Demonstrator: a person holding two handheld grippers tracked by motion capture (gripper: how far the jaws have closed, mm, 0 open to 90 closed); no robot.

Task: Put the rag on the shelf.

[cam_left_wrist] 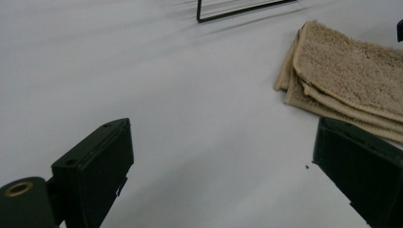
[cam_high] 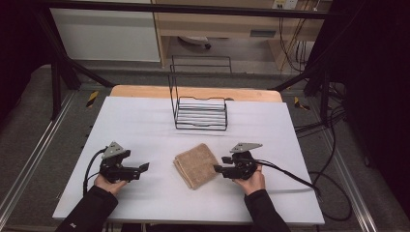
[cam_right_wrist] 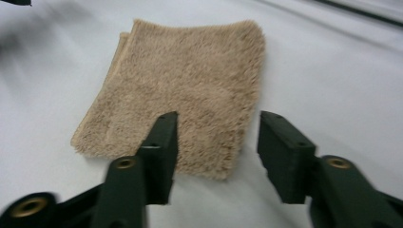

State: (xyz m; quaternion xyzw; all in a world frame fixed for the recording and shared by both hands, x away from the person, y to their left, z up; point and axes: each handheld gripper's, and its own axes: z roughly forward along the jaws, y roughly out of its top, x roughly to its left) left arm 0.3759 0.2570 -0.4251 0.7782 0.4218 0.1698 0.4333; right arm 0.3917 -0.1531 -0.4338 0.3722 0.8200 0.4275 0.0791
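Note:
A folded tan towel (cam_high: 195, 165) lies flat on the white table, between the two hands. My right gripper (cam_high: 217, 168) points left at the towel's right edge; in the right gripper view its jaws stand apart above the towel's (cam_right_wrist: 190, 90) near corner, pressing on nothing. My right gripper (cam_right_wrist: 217, 142) is open. My left gripper (cam_high: 142, 168) rests low on the table to the left of the towel, pointing right. In the left gripper view its jaws (cam_left_wrist: 221, 161) are spread wide over bare table, with the towel (cam_left_wrist: 347, 80) ahead at the right.
A black wire rack (cam_high: 199, 110) stands at the back middle of the table (cam_high: 145, 121), its corner (cam_left_wrist: 237, 10) seen ahead in the left gripper view. Cables trail from the right gripper off the table's right side. A metal frame surrounds the table.

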